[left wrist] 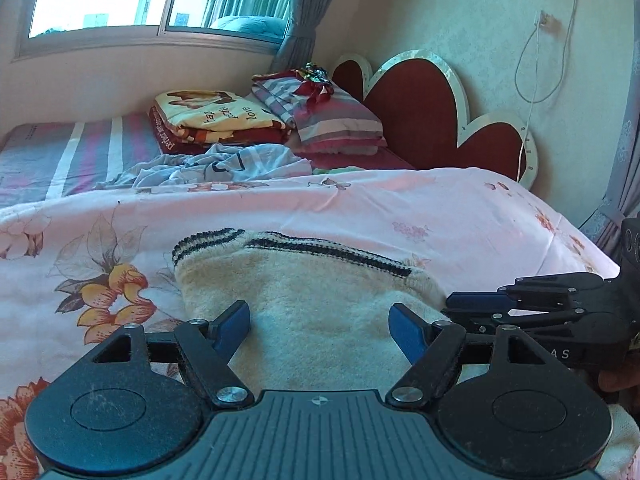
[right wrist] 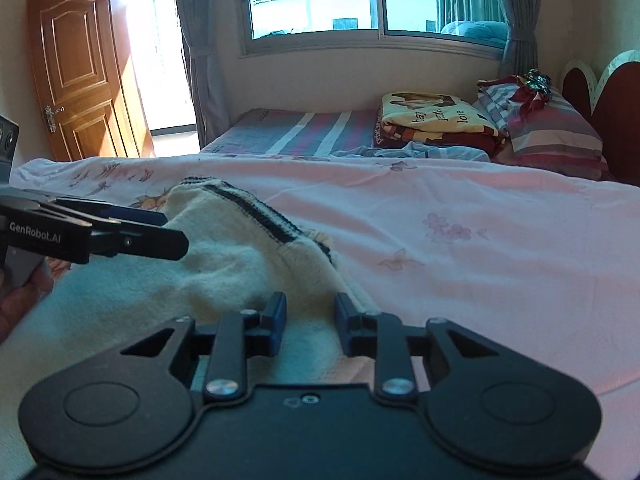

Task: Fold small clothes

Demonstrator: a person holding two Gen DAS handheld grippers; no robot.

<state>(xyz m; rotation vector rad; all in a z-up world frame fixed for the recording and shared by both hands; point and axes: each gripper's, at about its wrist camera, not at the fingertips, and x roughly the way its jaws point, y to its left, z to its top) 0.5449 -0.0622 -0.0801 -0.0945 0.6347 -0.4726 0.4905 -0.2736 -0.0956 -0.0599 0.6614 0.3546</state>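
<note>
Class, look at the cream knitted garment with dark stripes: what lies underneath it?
The cream knitted garment lies on a pink floral bedcover, which shows all round it. The part of the bedcover beneath the garment, and anything else there, is hidden.

Daylight came in through the window (right wrist: 376,0), blown out to white at the upper left of my left view, and the open doorway (right wrist: 156,52) glared in my right view. The pink bedspread (left wrist: 360,204) was evenly lit with soft shadows. Both views bent strongly at the edges, corners black, and the near hand-held gripper (left wrist: 319,324) looked slightly soft.
</note>
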